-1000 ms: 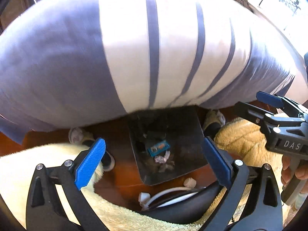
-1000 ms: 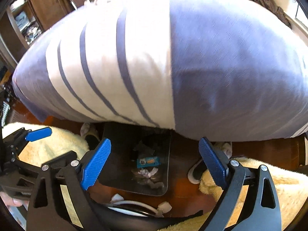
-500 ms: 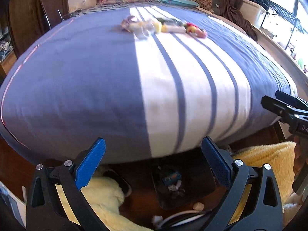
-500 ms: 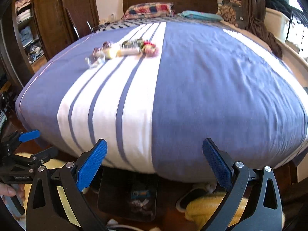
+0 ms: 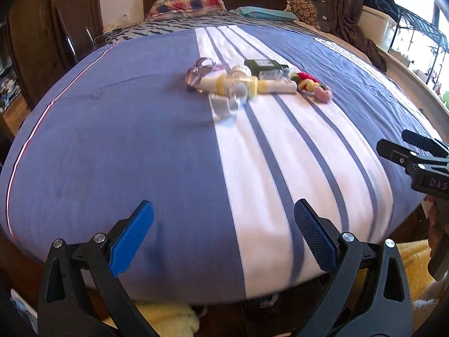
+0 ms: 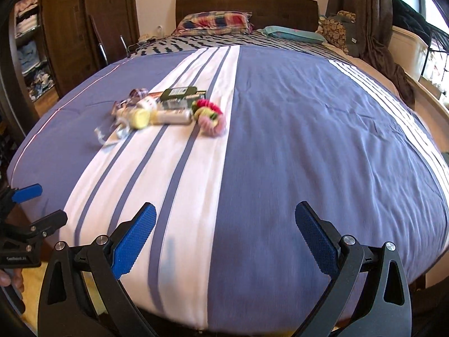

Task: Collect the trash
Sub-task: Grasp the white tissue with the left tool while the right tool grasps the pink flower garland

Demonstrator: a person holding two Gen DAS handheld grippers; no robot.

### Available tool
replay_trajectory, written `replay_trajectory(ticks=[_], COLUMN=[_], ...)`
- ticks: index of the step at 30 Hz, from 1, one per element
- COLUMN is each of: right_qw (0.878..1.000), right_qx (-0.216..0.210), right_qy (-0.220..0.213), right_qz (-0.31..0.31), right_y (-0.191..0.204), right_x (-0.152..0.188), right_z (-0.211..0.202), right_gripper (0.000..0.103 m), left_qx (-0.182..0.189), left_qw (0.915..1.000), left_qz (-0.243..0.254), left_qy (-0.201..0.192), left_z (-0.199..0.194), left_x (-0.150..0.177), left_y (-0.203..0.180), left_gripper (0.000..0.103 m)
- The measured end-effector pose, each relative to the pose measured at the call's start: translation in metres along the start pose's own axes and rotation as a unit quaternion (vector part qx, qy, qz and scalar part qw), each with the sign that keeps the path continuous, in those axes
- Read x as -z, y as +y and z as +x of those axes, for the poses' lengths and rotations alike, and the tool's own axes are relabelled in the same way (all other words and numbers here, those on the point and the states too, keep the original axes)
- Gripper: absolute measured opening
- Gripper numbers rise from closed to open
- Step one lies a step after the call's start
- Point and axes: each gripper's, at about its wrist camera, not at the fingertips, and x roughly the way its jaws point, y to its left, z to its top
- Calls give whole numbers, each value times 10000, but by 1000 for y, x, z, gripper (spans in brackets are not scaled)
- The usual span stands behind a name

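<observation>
Left claw [image 5: 223,236]: jaws spread wide, nothing between the blue pads; it hangs over the near edge of the bed, on the blue panel beside the white stripe. Its side also shows at the left edge of the right wrist view.
Right claw [image 6: 226,237]: jaws spread wide, nothing gripped; it hangs over the near edge of the bed, where the white stripe meets the blue panel. Its black body shows at the right edge of the left wrist view, to the right of the left claw.
Trash pile [image 5: 252,82]: a loose cluster lying on the white striped band, toward the middle of the bed, well beyond both claws.
Pile contents, left wrist view: a dark green flat carton [image 5: 265,66] at the far side; a yellow-and-white tube [image 5: 276,86] lying crosswise; clear plastic wrapping [image 5: 200,70] at the left; a white scrap [image 5: 220,106] at the near side; a red, yellow and pink knot of rings [image 5: 313,85] at the right end. The items touch or overlap; finer detail is blurred.
Bed [image 5: 112,154]: blue cover with a white band carrying thin blue stripes.
Pillows: a plaid pillow [image 6: 214,21] and a teal pillow [image 6: 291,33] at the far end, against the dark wooden headboard [image 6: 247,4].
Floor: a yellow fleecy rug [image 5: 412,264] shows below the near right corner of the bed.
</observation>
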Motion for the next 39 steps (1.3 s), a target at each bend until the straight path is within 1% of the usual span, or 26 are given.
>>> replay_trajectory(ticks=[4, 9, 11, 14, 16, 17, 19, 20, 21, 22, 23, 24, 25, 26, 27, 29, 35, 39], right_qw=[10000, 9999, 9998, 9997, 9995, 9994, 9990, 9988, 9987, 9985, 9982, 9980, 9979, 9977, 9977, 9976, 9978, 9980], right_qx=[1, -15, -15, -13, 2, -6, -50, -53, -56, -72, -115, -138, -145, -160, -180, -244, -303, -264], right_qy=[32, 121, 135, 194, 254, 284, 360, 378, 395, 426, 468, 489, 500, 502, 496, 467, 386, 331], right_qz=[5, -102, -111, -142, -183, -207, -267, -297, -325, -348, -362, -366, -382, -417, -427, -447, -443, -459], right_y=[-1, 1, 1, 2, 2, 3, 5, 6, 7, 9, 10, 11, 12, 13, 14, 15, 14, 13], right_x=[-19, -43, -46, -59, -67, -69, -75, -76, -78, -80, -81, -83, -84, -85, -85, -86, -76, -62], right_z=[19, 45, 49, 63, 75, 80, 91, 94, 98, 102, 107, 110, 113, 115, 115, 114, 98, 79], right_gripper=[99, 99, 99, 98, 92, 88, 82, 78, 74, 72, 68, 62, 59, 53, 41, 33, 31, 31], left_qx=[-28, 3, 33, 81, 120, 120, 94, 102, 116, 117, 119, 141, 151, 161, 174, 181, 258, 345], left_qw=[10000, 10000, 10000, 9999, 9997, 9997, 9998, 9998, 9998, 9998, 9998, 9998, 9998, 9997, 9997, 9996, 9994, 9991], left_qz=[21, 4, 2, -6, -14, -9, 26, 33, 41, 49, 63, 93, 114, 145, 175, 222, 217, 228], left_qy=[-12, 13, 53, 131, 200, 215, 181, 169, 147, 135, 124, 107, 100, 89, 81, 72, 71, 90], left_z=[16, 41, 53, 70, 81, 85, 92, 94, 97, 99, 100, 102, 102, 102, 102, 101, 91, 75], left_x=[-23, -53, -64, -75, -80, -83, -90, -92, -95, -97, -98, -100, -101, -102, -102, -102, -91, -72], left_y=[3, 6, 6, 6, 7, 6, 5, 5, 5, 6, 5, 4, 3, 2, 1, -1, -7, -15], left_gripper=[94, 87, 85, 80, 75, 72, 71, 69, 63, 60, 53, 44, 40, 31, 21, 18, 16, 16])
